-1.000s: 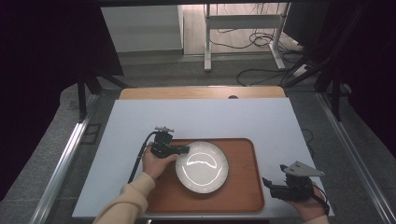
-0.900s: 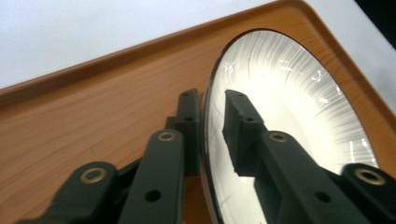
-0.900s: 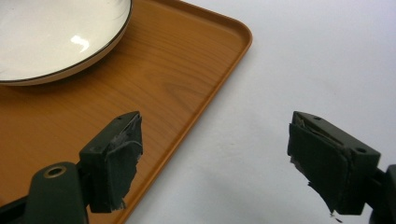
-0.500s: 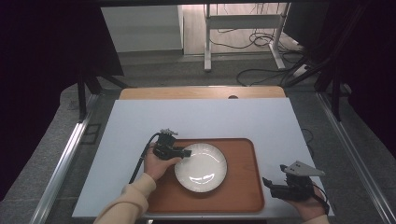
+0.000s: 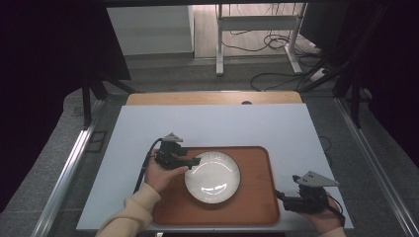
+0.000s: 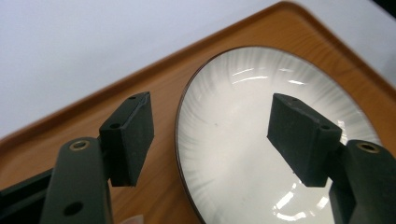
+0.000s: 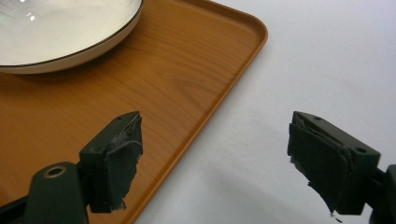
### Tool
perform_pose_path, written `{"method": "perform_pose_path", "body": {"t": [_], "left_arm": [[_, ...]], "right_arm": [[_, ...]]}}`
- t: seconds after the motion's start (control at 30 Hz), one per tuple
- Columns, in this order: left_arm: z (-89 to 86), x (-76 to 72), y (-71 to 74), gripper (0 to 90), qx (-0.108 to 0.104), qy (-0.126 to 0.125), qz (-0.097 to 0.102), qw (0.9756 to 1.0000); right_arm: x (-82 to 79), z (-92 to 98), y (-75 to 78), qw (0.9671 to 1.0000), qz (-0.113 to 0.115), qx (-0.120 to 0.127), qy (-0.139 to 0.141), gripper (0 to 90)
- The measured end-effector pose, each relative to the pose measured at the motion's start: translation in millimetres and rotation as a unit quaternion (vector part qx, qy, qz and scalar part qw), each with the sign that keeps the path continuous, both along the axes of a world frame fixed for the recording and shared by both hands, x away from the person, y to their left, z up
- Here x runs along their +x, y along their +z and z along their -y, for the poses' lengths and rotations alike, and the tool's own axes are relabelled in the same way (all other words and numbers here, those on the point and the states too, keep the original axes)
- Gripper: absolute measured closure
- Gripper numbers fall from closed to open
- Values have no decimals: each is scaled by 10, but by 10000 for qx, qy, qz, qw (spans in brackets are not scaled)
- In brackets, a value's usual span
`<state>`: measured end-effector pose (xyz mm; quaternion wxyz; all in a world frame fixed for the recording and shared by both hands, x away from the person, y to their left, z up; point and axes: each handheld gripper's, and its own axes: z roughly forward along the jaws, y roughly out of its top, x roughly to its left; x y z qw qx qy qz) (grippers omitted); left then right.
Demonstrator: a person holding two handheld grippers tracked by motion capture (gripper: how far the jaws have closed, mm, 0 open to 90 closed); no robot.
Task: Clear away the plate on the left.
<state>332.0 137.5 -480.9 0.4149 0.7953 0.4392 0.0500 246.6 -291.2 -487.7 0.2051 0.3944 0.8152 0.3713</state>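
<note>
White table [image 5: 212,128], wooden tray [image 5: 257,207], plate [image 5: 212,177], left tongs [image 6: 212,140] agape

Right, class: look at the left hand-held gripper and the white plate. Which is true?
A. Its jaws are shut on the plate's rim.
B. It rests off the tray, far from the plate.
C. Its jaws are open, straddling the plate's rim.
C: in the left gripper view the left hand-held gripper stands open, one jaw over the tray, the other over the plate.
</note>
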Motion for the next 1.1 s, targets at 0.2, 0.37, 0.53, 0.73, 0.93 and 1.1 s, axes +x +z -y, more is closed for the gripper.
{"method": "perform_pose_path", "body": {"t": [0.2,0.37,0.53,0.73,0.93,1.1], "left_arm": [[-184,-277,197,308,192,33,450,9988],[-353,-497,217,336,294,15,586,9978],[-595,-726,163,340,399,164,647,9970],[-713,-849,135,327,371,255,601,9972],[-770,-869,112,293,368,324,564,9972],[-752,-863,109,285,360,326,566,9972]], "right_arm": [[-38,28,24,10000,83,36,-10,181],[-72,13,34,9999,124,24,59,180],[-72,11,35,9999,143,-23,64,180],[-61,16,24,9999,142,-62,57,180],[-40,30,-3,9999,112,-76,71,180],[-26,42,-4,9999,111,-15,71,180]]}}
